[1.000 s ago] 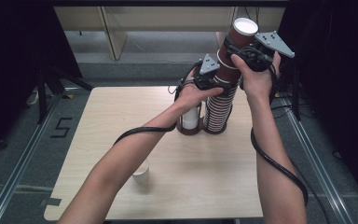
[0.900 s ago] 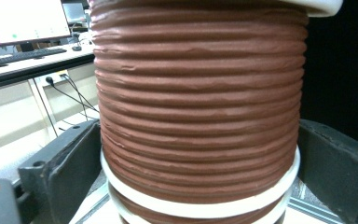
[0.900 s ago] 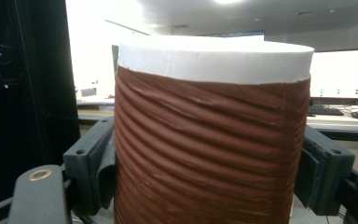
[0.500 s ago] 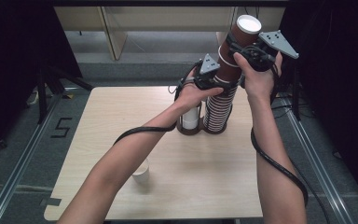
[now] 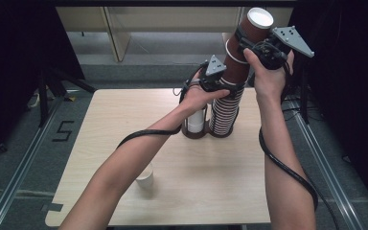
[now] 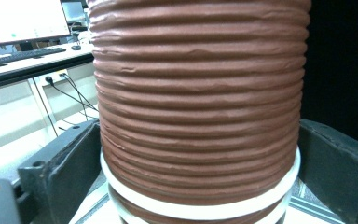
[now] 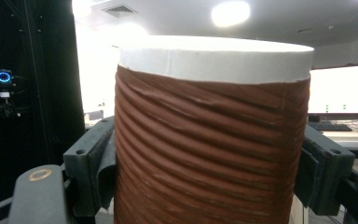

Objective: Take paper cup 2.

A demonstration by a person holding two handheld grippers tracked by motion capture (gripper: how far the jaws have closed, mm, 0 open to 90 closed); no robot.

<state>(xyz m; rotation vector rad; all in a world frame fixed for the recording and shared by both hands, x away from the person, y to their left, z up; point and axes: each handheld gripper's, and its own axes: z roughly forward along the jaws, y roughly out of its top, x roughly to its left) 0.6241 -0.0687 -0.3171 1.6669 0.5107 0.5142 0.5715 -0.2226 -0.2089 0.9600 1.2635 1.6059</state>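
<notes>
- Right gripper (image 5: 254, 44) is clamping the top brown ribbed paper cup (image 5: 255, 28) (upside down, white base up), raised above the table.
- Left gripper (image 5: 220, 81) is gripping the stack of brown ribbed cups (image 5: 225, 108) below it.

A tall stack of brown ribbed paper cups (image 5: 226, 103) is seen standing upside down in a round holder, with white rims showing at intervals. Its upper cups are clasped between the jaws of the left gripper (image 5: 219, 82), both sides pressed. The top cup (image 5: 249, 38), brown with slanted ridges and a white flat base turned upward, is tilted away from the stack's axis and is clamped between the jaws of the right gripper (image 5: 254, 45), just above the left one.
</notes>
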